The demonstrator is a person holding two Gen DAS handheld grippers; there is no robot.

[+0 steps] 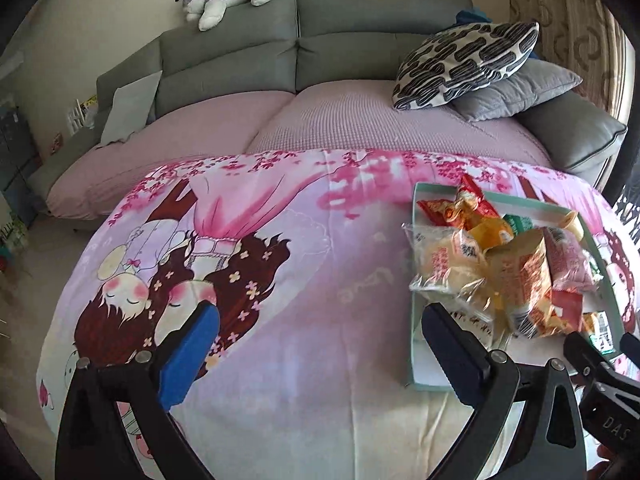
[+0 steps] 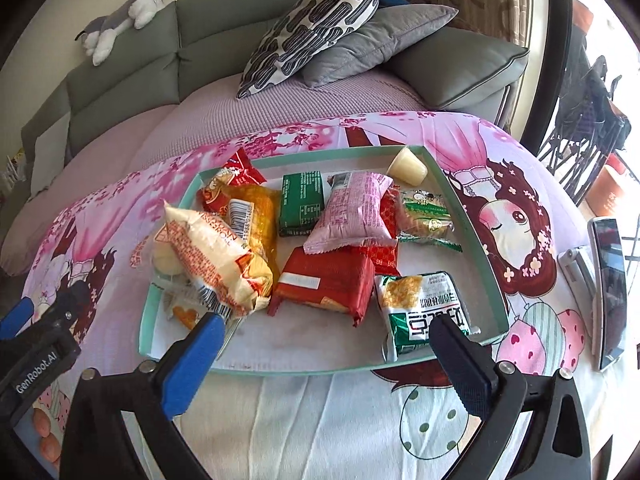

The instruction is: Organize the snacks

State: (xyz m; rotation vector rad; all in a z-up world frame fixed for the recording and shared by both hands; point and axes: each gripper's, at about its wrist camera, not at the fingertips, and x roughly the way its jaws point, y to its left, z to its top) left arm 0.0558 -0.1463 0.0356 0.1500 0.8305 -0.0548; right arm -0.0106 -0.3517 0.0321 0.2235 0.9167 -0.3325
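Snacks point(image 2: 320, 232) — bright wrappers, heaped.

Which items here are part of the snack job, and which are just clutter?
Job:
- mint tray
- snack packets, e.g. pink packet, red packet, green packet
- jelly cup

Clutter:
- phone
- patterned cushion
- grey cushion
- plush dog
- sofa
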